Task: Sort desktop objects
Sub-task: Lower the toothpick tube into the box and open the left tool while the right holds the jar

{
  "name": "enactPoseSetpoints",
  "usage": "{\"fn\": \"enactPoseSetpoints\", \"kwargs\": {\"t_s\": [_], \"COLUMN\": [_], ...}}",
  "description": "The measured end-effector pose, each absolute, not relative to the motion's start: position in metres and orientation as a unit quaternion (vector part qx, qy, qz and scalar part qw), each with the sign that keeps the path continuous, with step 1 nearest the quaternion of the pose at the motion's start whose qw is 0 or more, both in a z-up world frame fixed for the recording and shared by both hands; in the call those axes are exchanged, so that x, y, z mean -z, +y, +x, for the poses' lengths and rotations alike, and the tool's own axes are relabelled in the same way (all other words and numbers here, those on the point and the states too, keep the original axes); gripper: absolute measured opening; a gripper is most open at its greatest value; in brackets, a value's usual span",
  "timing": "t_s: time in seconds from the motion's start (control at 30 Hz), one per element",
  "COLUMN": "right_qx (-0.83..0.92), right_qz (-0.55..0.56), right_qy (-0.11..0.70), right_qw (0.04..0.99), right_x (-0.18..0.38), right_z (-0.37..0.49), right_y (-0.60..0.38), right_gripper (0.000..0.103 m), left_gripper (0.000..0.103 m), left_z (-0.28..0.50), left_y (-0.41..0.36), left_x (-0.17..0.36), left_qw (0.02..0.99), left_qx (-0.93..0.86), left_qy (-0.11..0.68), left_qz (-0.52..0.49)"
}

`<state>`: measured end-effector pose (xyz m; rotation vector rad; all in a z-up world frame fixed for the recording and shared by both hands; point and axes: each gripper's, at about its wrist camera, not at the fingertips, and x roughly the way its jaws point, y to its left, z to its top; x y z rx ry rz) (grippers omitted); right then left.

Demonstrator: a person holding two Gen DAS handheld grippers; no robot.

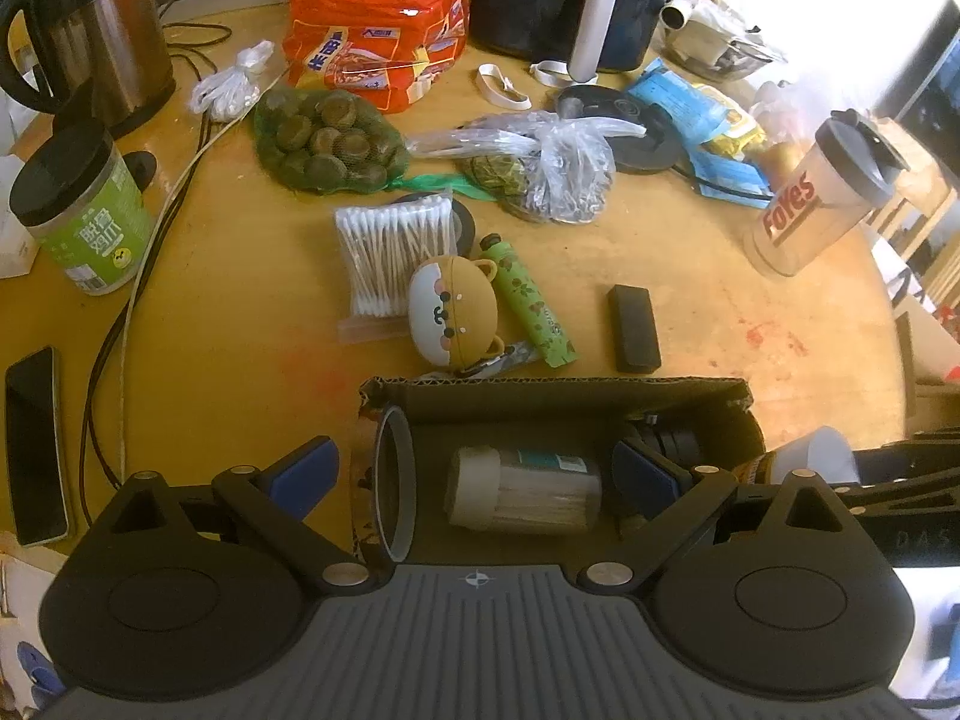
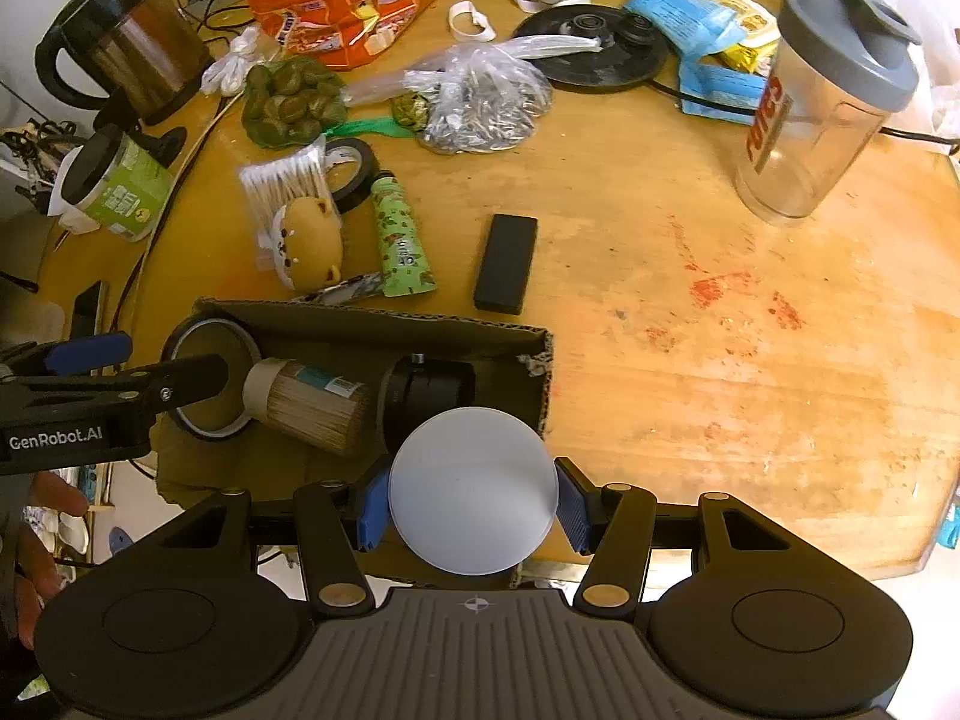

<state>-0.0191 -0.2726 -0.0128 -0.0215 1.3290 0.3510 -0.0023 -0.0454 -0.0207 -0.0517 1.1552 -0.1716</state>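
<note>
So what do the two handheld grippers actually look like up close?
Both are matte black with round side housings, a grey ribbed centre plate bearing a small crosshair mark, brass-coloured pivot pins and blue finger pads. The left gripper carries white "GenRobot.AI" lettering, seen beside the right gripper.

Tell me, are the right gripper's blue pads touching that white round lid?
Touching. The right wrist view shows the right gripper with both blue pads pressed against opposite edges of the white round lid, no gap showing on either side.

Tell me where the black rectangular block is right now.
The black rectangular block lies flat on the wooden table, just beyond the cardboard box, right of the green tube.
</note>
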Motion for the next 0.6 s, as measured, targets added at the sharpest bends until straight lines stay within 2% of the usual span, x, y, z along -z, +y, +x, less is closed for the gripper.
{"fn": "enactPoseSetpoints", "kwargs": {"t_s": [0.6], "right_qx": [-0.192], "right_qz": [-0.030], "right_qy": [0.627], "right_qw": [0.754], "right_x": [0.035], "right_z": [-0.024], "right_y": [-0.242], "right_gripper": [0.058], "left_gripper": [0.100], "left_z": [-0.003], "left_y": [-0.038], "left_x": [0.018], "left_qw": [0.833], "left_qx": [0.069], "left_qy": [0.547], "left_qz": [-0.035]}}
